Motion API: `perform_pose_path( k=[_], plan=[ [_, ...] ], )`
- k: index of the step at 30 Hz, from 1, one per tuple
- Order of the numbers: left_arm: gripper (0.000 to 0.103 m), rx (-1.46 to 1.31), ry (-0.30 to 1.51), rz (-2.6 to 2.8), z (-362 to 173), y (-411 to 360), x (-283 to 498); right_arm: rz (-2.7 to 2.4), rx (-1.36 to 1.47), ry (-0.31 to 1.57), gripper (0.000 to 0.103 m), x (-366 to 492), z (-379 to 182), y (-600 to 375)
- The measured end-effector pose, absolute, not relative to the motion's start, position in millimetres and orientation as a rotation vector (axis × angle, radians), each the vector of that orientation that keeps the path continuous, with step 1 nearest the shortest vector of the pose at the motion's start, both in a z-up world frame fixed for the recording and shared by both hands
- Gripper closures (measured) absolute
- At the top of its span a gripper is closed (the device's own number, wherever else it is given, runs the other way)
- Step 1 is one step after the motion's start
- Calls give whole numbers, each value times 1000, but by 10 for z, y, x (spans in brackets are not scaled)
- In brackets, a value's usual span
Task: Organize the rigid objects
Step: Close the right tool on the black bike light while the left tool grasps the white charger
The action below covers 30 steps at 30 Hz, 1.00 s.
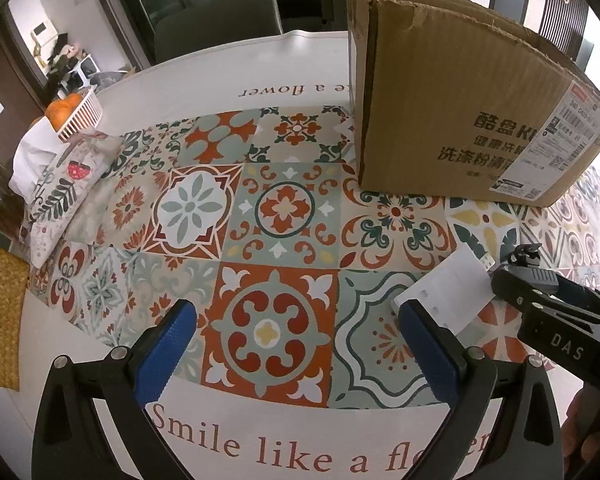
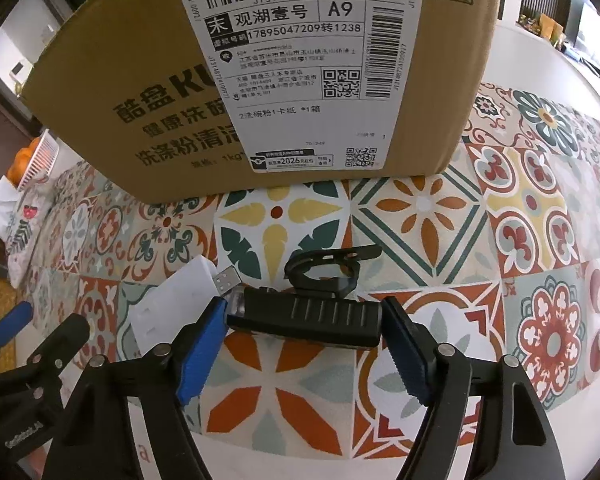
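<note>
A black ribbed device with a clip mount (image 2: 308, 316) lies on the patterned tablecloth, crosswise between the blue fingertips of my right gripper (image 2: 304, 320). The jaws stand wide, with the left pad touching its end and the right pad just at the other end; a firm grip cannot be confirmed. A white USB adapter (image 2: 172, 304) lies just left of it and also shows in the left wrist view (image 1: 448, 292). My left gripper (image 1: 296, 328) is open and empty over the cloth. The brown cardboard box (image 1: 452, 116) stands behind, close ahead of the right gripper (image 2: 260, 80).
A floral pouch (image 1: 68, 184) and a white basket of oranges (image 1: 76, 112) sit at the table's far left. A woven mat (image 1: 0, 312) lies at the left edge. A chair (image 1: 220, 24) stands beyond the table.
</note>
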<state>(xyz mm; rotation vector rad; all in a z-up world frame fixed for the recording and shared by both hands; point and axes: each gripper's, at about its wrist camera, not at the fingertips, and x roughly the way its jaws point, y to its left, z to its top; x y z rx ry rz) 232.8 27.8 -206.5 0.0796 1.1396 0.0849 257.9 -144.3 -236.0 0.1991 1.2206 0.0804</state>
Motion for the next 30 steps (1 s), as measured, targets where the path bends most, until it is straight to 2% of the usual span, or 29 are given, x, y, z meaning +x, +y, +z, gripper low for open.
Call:
perform_pose_path(
  k=[22, 30],
  plan=[
    [0, 4, 1165, -92, -2097, -189, 2294, 42, 139, 1151, 27, 2237, -1896, -1888],
    [0, -14, 1197, -137, -2250, -435, 2371, 6, 141, 1161, 27, 2155, -1948, -2098]
  ],
)
